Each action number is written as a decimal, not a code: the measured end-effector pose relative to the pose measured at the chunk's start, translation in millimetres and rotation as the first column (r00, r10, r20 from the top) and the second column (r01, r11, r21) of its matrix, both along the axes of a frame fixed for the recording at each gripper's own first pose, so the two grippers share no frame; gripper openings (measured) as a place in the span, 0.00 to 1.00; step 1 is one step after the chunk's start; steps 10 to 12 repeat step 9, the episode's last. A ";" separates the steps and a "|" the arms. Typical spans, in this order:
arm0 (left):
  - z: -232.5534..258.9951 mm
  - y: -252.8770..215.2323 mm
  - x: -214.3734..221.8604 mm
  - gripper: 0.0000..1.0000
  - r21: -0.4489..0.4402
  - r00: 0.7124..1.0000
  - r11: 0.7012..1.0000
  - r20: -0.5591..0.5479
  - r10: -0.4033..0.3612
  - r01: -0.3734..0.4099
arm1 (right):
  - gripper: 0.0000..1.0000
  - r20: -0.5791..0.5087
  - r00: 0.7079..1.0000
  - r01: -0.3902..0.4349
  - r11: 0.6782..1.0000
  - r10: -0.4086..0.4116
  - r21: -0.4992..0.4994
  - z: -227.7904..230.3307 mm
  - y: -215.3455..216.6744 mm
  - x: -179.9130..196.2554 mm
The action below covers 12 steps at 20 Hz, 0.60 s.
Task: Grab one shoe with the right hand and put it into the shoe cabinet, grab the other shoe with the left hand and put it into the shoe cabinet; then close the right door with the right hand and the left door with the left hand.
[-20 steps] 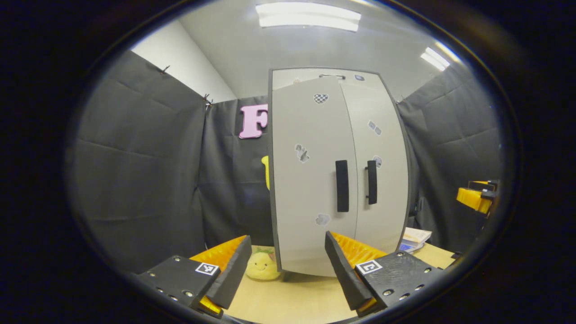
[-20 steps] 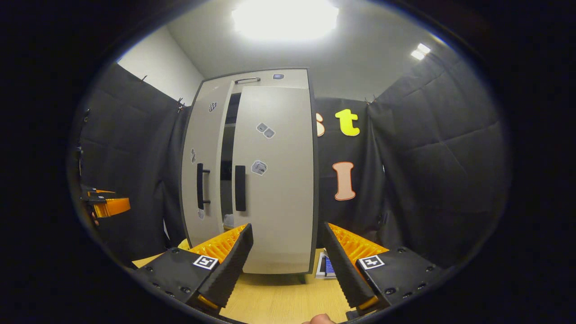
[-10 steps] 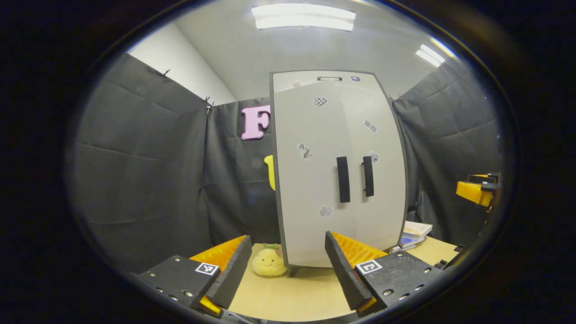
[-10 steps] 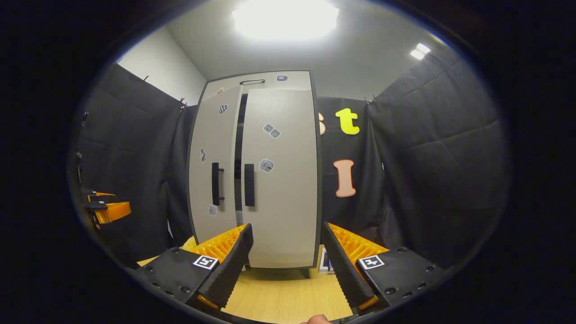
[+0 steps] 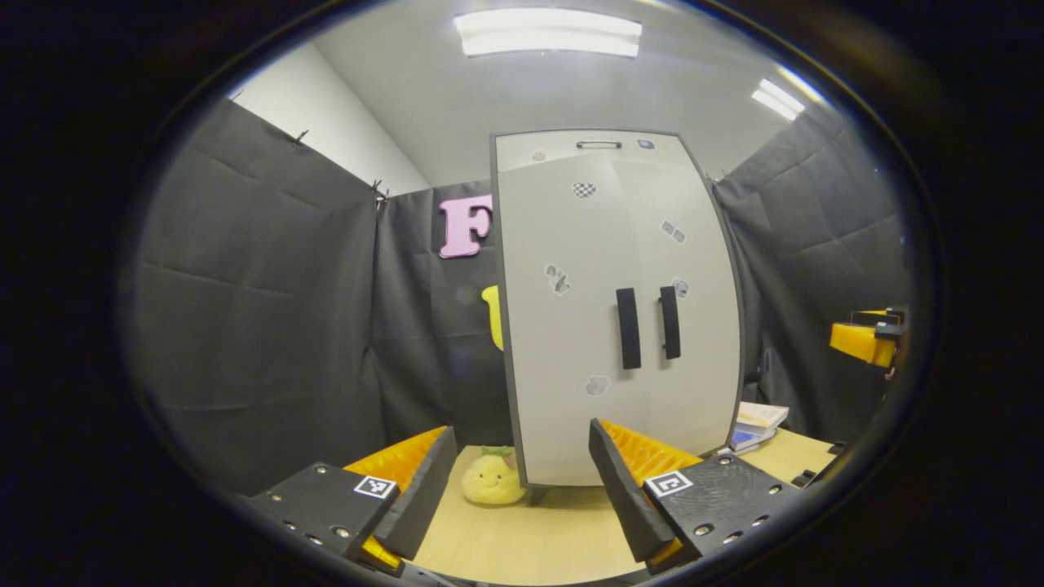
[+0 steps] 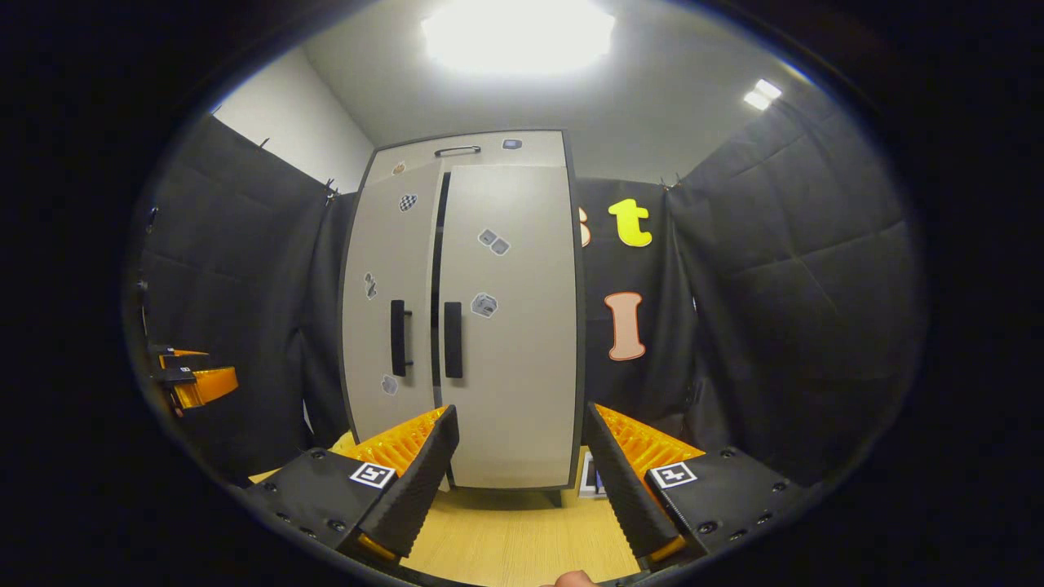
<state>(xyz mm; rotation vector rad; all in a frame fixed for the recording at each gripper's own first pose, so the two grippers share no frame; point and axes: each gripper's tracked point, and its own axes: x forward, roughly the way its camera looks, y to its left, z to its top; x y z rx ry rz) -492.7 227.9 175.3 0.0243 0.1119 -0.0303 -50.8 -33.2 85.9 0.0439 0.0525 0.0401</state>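
The pale grey shoe cabinet (image 5: 612, 310) stands on the wooden table (image 5: 530, 538) with two black vertical handles (image 5: 628, 328) side by side. In the left gripper view both doors look flush. In the right gripper view a thin dark slit runs between the doors of the cabinet (image 6: 489, 326), so the left door (image 6: 383, 310) sits nearly against the right one. The doors hide the inside. My left gripper (image 5: 522, 489) is open and empty, a short way in front of the cabinet. My right gripper (image 6: 522, 481) is open and empty too, facing the right door.
A yellow plush toy (image 5: 492, 479) sits by the cabinet's left foot. Stacked books (image 5: 754, 422) lie to its right, and a booklet (image 6: 593, 481) lies there as well. Black cloth walls close in on both sides. A fingertip (image 6: 571, 579) shows at the bottom edge.
The left door has swung in from ajar to almost flush with the right door. Both grippers have drawn back slightly from the cabinet and stay open.
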 end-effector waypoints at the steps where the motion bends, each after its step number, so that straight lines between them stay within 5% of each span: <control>1: -0.5 0.2 1.2 0.94 0.002 1.000 1.000 -0.001 0.000 0.000 | 0.98 -0.001 1.000 0.001 1.000 -0.001 -0.002 0.0 -0.2 0.6; 12: 0.6 2.4 -0.6 0.94 0.018 1.000 1.000 0.005 0.007 -0.007 | 0.97 -0.006 1.000 0.001 1.000 -0.001 -0.003 0.3 -0.4 1.1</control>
